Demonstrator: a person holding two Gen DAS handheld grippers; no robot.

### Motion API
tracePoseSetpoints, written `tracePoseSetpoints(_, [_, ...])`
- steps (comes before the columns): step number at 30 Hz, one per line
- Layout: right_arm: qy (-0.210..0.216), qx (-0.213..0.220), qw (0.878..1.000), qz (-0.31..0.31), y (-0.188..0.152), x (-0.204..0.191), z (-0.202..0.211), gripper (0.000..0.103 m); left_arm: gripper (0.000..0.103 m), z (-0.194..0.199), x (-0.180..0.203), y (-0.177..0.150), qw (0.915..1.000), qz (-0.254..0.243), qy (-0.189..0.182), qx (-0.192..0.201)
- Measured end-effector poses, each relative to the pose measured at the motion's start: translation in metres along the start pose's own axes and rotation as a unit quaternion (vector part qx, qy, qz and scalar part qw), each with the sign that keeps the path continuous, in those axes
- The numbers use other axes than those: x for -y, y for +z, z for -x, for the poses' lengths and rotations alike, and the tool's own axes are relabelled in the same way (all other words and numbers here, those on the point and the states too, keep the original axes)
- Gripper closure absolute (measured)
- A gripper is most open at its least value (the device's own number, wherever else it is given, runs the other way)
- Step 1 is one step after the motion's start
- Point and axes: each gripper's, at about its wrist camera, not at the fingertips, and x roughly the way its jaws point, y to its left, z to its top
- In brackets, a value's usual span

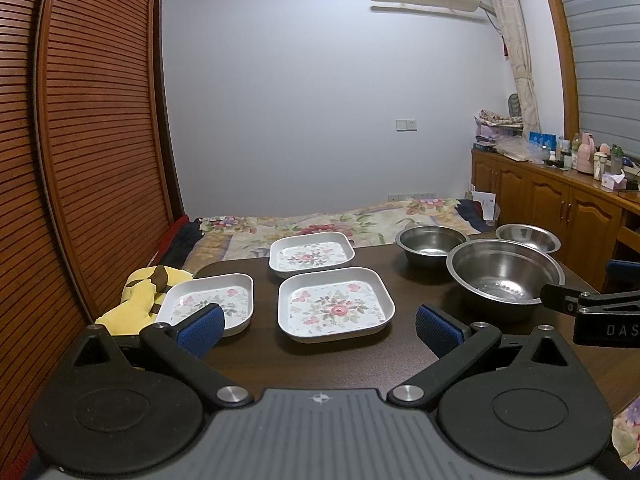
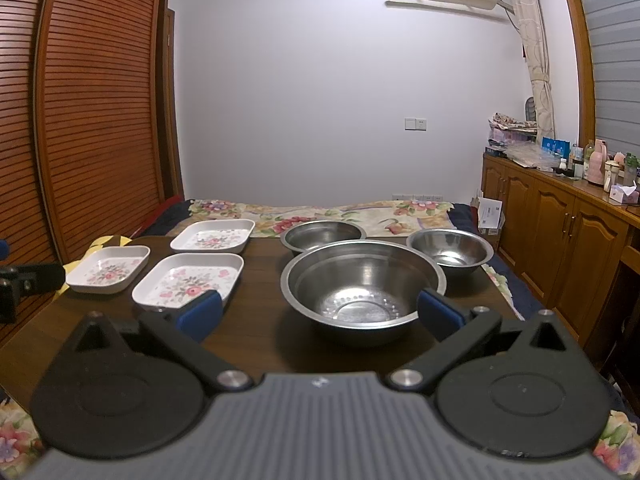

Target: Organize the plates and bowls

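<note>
Three white square floral plates lie on the dark table: a near one (image 1: 336, 306) (image 2: 188, 282), a far one (image 1: 311, 255) (image 2: 213, 236) and a left one (image 1: 210, 304) (image 2: 108, 269). Three steel bowls stand to the right: a large one (image 1: 505, 276) (image 2: 362, 286), a far middle one (image 1: 431, 243) (image 2: 322, 234) and a small right one (image 1: 528, 237) (image 2: 450, 250). My left gripper (image 1: 320, 326) is open and empty, just short of the near plate. My right gripper (image 2: 320, 314) is open and empty, its fingers either side of the large bowl's near wall.
The table (image 1: 304, 360) has a yellow cloth (image 1: 136, 300) off its left edge. A bed with a floral cover (image 1: 320, 222) lies behind it. A slatted wardrobe (image 1: 80, 140) stands at left, a wooden cabinet (image 2: 560, 240) with bottles at right.
</note>
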Motion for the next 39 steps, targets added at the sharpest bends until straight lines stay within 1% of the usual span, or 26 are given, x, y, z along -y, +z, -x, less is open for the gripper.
tracePoseSetpoints(9, [0.002, 0.0, 1.0, 0.002, -0.001, 0.0, 0.001, 0.0, 0.0, -0.001, -0.001, 0.0, 1.0, 0.0, 0.0, -0.002])
tracePoseSetpoints(19, [0.004, -0.008, 1.0, 0.005, -0.005, -0.005, -0.003, 0.0, 0.0, -0.011, -0.002, -0.006, 0.9998, 0.001, -0.001, -0.018])
tracePoseSetpoints(24, [0.014, -0.016, 1.0, 0.003, -0.01, -0.006, -0.008, 0.0, 0.0, -0.019, -0.003, -0.013, 0.9995, 0.002, -0.003, -0.031])
tracePoseSetpoints(29, [0.022, -0.02, 1.0, 0.007, -0.014, -0.009, -0.012, 0.0, 0.0, -0.031, -0.003, -0.02, 0.9983, 0.005, -0.022, -0.054])
tracePoseSetpoints(36, [0.041, -0.029, 0.999, 0.014, -0.017, -0.016, -0.022, 0.0, 0.0, -0.043, -0.006, -0.029, 0.997, -0.004, -0.019, -0.075])
tracePoseSetpoints(39, [0.046, -0.032, 0.998, 0.023, -0.018, -0.021, -0.026, 0.0, 0.0, -0.049, -0.012, -0.032, 0.9962, 0.001, -0.022, -0.084])
